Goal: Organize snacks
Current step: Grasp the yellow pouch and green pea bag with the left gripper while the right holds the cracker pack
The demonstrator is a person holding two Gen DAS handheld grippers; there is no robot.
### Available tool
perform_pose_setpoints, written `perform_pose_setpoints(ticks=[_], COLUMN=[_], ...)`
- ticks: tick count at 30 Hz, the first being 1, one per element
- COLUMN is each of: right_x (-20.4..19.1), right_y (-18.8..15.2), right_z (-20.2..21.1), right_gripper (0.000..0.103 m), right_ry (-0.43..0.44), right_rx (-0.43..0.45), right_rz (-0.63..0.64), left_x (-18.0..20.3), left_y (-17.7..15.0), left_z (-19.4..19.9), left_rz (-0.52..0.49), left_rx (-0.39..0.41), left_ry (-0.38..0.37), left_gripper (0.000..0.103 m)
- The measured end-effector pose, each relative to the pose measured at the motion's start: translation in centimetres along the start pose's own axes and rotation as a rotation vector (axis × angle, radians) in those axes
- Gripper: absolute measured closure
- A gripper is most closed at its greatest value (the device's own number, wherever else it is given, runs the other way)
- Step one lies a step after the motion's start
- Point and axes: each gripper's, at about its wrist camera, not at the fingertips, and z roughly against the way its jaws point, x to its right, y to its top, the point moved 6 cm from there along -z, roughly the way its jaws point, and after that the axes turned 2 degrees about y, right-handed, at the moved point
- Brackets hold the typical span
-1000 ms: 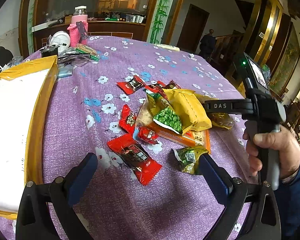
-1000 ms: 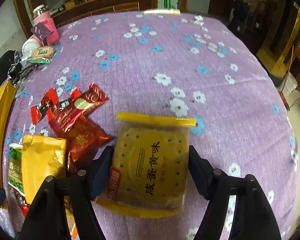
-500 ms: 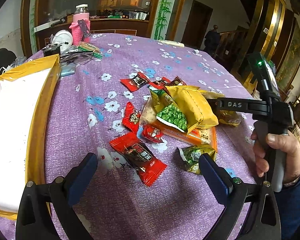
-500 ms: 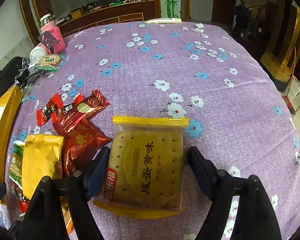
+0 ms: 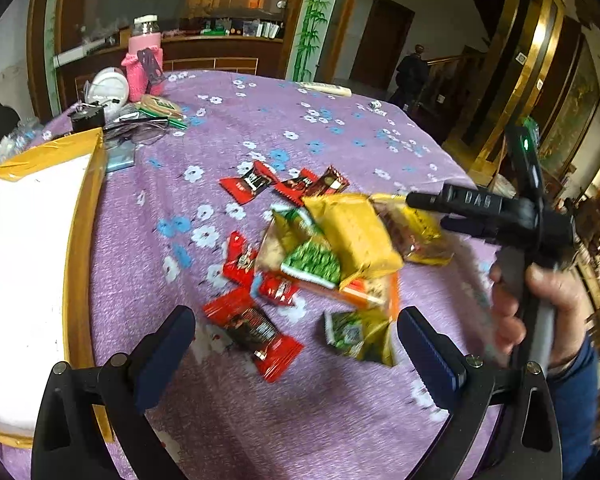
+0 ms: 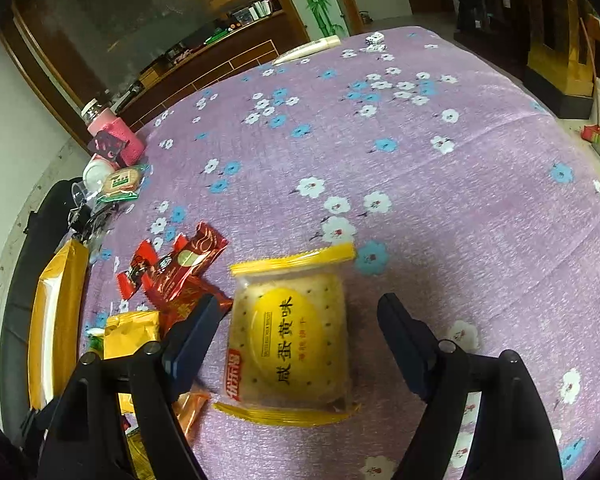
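Right wrist: red packets (image 6: 180, 276) beside cracker pack (image 6: 290, 344).

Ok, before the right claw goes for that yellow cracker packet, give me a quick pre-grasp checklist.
1. Yellow clear-windowed cracker packet between the right claw's fingers: ok.
2. Right claw's jaws wide enough: ok, opening, pads clear of the packet.
3. Packet flat on the purple flowered tablecloth: ok.
4. Nothing lying on the packet: ok; dark red foil wrapper only beside it.
5. Left claw empty, open: ok.
6. White tray with yellow rim has room: ok.
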Motion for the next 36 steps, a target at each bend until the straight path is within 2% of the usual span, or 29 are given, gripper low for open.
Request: perform_pose_setpoints(ticks=[5,7,12,13,14,15,21,25,29,31,36], right_x=[-0.7,-1.3,-2.2,-2.2,-1.8,-1.3,0.9,0.7,0.4,0.2,-0.7], right_y=[-0.7,-1.3,-2.6,-2.5,-2.4,-2.2,-1.3,-1.3,-1.2,-1.3,-1.3], right_z=[-0.6,-1.2,-2.3,-2.2,-1.9,-1.7,-1.0,-1.1,-1.1,-1.1,-1.1], right_gripper=[0.018,0.017,0.018,0.020,0.030,0.035,0.035,0.035,0.035,0.035,0.035], right_ry=[-0.044,-0.068,-0.243,-0.238,-0.235,-0.245,-0.215,-0.214,-0.206,-0.204,-0.159], right_rx=[-0.027,-0.054,-0.051,-0.044,-0.038,-0.033,-0.017,-0.015,-0.013,-0.011,-0.006], right_rz=[0.047,0.085,0.270,0.274,0.264,0.249,0.150,0.146,0.143,0.147,0.150], left_x=[0.9,2.1,4.4,4.9,5.1,5.4,5.2,4.9,4.3,4.2,4.2], left_y=[2.3,3.1,4.1,4.2,4.3,4.3,4.2,3.8,3.8,3.8,3.9], left_z=[-0.8,-1.1,-2.0,-2.4,-2.6,-2.9,-5.8,-8.1,-8.4,-8.1,-7.8], left_rz=[0.078,0.049,-0.019,-0.034,-0.044,-0.065,-0.101,-0.110,-0.076,-0.091,-0.126], left_rx=[-0.058,-0.043,-0.041,-0.041,-0.038,-0.035,-0.089,-0.116,-0.063,-0.021,0.025], left_ry=[-0.057,-0.035,0.008,0.028,0.036,0.053,0.147,0.173,0.163,0.168,0.156], left_gripper=[0.001,0.001,0.001,0.002,0.005,0.009,0.010,0.009,0.018,0.022,0.026])
